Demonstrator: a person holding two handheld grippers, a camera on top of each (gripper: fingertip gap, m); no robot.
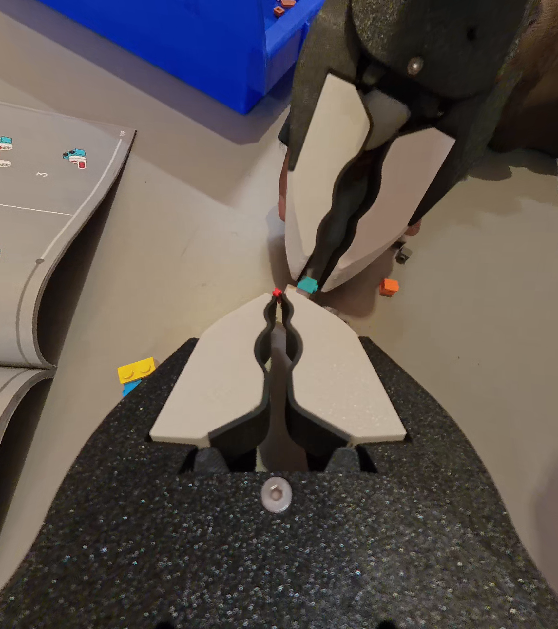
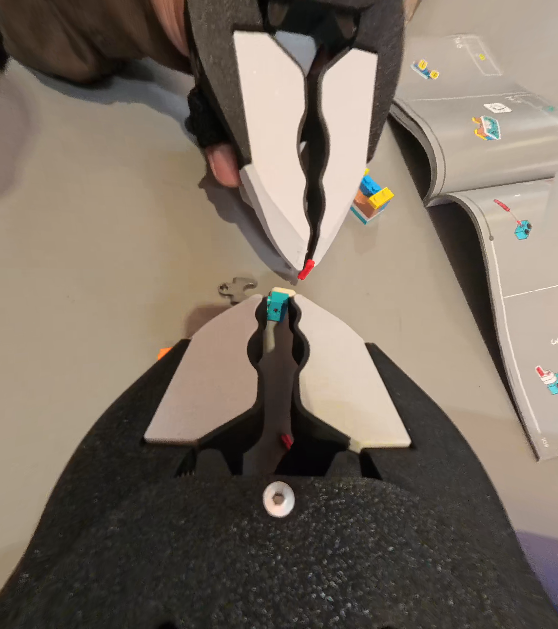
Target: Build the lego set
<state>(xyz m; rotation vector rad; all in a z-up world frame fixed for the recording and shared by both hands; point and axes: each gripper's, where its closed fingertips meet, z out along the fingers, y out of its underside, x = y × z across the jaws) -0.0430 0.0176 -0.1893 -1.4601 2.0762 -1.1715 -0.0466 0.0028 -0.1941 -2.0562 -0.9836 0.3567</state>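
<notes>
Pin-to-brick mating, tips nearly touching.
Left gripper (image 1: pixel 278 299) pinched red pin (image 2: pixel 305 269); right gripper (image 2: pixel 277 301) clamped teal brick (image 2: pixel 276 308) (align the hole squarely first).

We hold our left claw (image 1: pixel 280 296) and right claw (image 2: pixel 279 299) tip to tip, nearly touching above the tabletop. Both are pinched closed, and a bare fingertip (image 2: pixel 223 165) rests beside the left claw's fingers.

Red pin (image 2: pixel 305 269); teal brick (image 2: pixel 277 308) over a white piece; pale grey fingers (image 1: pixel 223 374) on speckled black bodies; blue bin (image 1: pixel 182 44); orange brick (image 1: pixel 388 286); yellow plate (image 1: pixel 135 369) atop blue; grey booklet (image 1: pixel 15 221) with teal and red drawings; beige table (image 1: pixel 175 245).
</notes>
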